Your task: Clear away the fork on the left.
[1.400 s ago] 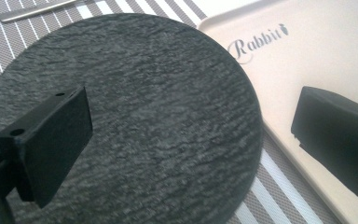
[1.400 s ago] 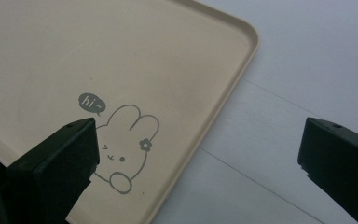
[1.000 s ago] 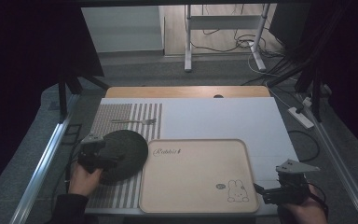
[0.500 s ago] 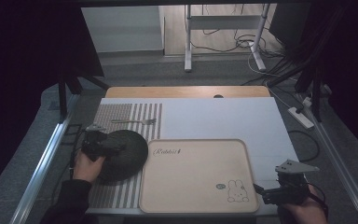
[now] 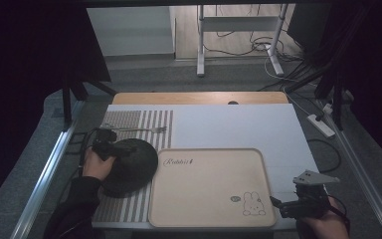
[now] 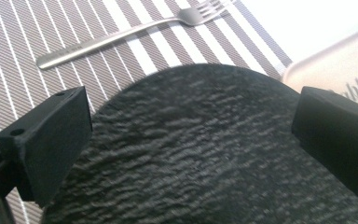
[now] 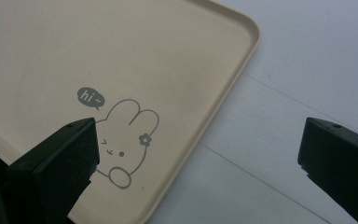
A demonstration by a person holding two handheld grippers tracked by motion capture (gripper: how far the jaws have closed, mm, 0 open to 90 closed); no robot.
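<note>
A dark, rough-textured round plate [image 5: 132, 167] lies on the striped placemat [image 5: 129, 122], its right edge against a beige tray [image 5: 204, 199] printed with a rabbit. My left gripper [image 5: 108, 145] hovers at the plate's far left rim. In the left gripper view the plate [image 6: 205, 177] spreads under my open left gripper [image 6: 193, 123], and neither jaw touches it. My right gripper [image 5: 281, 205] is open near the tray's near right corner. In the right gripper view that gripper [image 7: 198, 158] straddles the tray's edge [image 7: 214, 112] beside the rabbit drawing [image 7: 128, 140].
A metal fork [image 5: 139, 130] lies on the placemat beyond the plate, and in the left gripper view the fork [image 6: 121, 35] is just past the jaws. White tabletop [image 5: 229, 124] stretches behind and to the right of the tray. A metal rail [image 5: 49, 169] borders the table's left side.
My left hand and gripper have moved away from me along the plate's left rim, toward the fork. The plate, tray and right gripper have stayed put.
</note>
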